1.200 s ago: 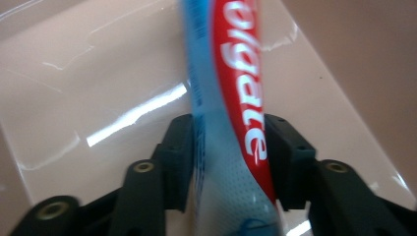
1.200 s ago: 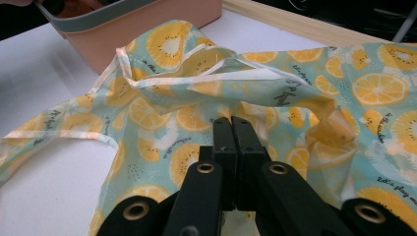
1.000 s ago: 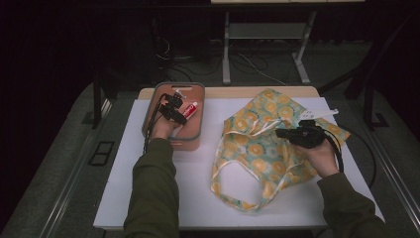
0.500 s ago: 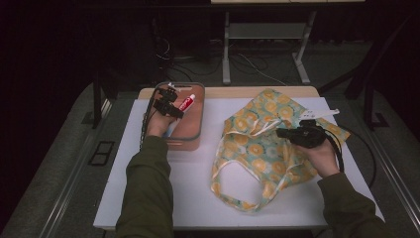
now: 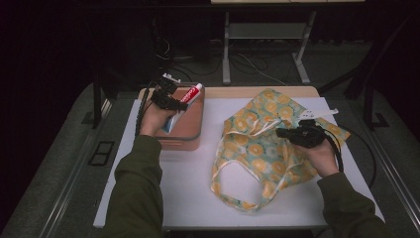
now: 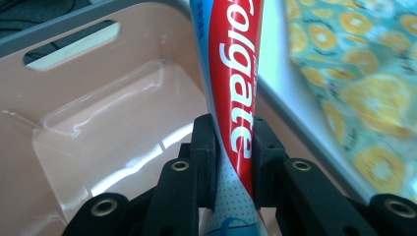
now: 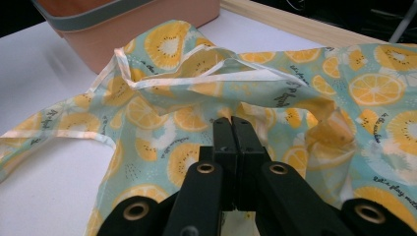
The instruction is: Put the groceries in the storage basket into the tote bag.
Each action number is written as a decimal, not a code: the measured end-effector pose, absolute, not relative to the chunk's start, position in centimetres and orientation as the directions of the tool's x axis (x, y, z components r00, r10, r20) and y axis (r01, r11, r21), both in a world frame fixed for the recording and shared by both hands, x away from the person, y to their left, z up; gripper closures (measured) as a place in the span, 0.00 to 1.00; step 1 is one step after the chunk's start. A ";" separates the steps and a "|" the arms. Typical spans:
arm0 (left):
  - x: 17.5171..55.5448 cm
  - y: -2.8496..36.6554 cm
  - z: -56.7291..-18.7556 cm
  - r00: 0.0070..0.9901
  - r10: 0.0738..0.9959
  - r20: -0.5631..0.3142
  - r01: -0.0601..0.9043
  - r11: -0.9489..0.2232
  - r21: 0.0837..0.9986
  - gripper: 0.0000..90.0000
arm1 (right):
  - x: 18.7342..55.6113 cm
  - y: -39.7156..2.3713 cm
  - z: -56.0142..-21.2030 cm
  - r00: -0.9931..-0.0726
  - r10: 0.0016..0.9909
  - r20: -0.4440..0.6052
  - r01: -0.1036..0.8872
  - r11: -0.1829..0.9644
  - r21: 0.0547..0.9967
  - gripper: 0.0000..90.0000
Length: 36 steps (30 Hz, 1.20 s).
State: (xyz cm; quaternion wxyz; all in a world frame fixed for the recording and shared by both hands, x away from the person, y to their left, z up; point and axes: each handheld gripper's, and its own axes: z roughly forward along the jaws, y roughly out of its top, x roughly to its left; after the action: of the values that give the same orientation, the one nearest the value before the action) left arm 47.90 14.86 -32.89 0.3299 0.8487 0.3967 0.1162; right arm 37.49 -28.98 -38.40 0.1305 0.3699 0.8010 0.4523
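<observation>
A red, white and blue toothpaste tube [image 5: 190, 93] is held up over the pink basin [image 5: 190, 144], cap end pointing up and away. My left gripper [image 5: 179, 101] is shut on it. In the left gripper view the pads squeeze the tube [image 6: 236, 88] at its lower part, left gripper [image 6: 233, 142], with the basin's bare floor [image 6: 98, 128] below. A cloth bag [image 5: 257, 148] printed with orange slices lies flat at the table's middle right, handle loop toward me. My right gripper [image 5: 281, 133] rests on the bag [image 7: 172, 113], right gripper [image 7: 231, 123] with its jaws pressed together on the cloth.
The white table top [image 5: 188, 183] runs to a wooden back edge [image 5: 247, 91]. The basin stands at the back left. Cables and a metal stand's legs [image 5: 227, 54] lie on the floor behind. The right gripper's cable [image 5: 359, 148] loops off to the right.
My left hand has risen out of the basin with the toothpaste tube clamped in its jaws. The right hand and the bag have stayed put.
</observation>
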 end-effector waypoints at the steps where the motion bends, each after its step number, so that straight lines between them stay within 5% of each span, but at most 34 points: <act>1: 47.6 14.7 -32.6 0.666 0.743 -0.064 0.592 -0.475 0.651 0.84 | 37.5 -29.0 -38.4 -0.692 0.711 0.126 0.475 0.317 0.821 1.00; 18: 42.2 11.2 -31.1 0.779 0.624 -0.071 0.503 -0.552 0.665 0.84 | 37.5 -29.1 -38.4 -0.689 0.714 0.124 0.475 0.316 0.821 1.00; 36: 36.6 5.3 -34.5 0.887 0.458 -0.063 0.377 -0.637 0.673 0.84 | 37.5 -28.9 -38.4 -0.691 0.713 0.119 0.471 0.319 0.823 1.00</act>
State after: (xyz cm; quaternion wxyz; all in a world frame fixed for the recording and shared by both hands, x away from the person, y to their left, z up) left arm 36.64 5.29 -34.46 0.3580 0.9029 0.2312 0.0566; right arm 37.47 -28.88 -38.40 0.1341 0.3695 0.8009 0.4517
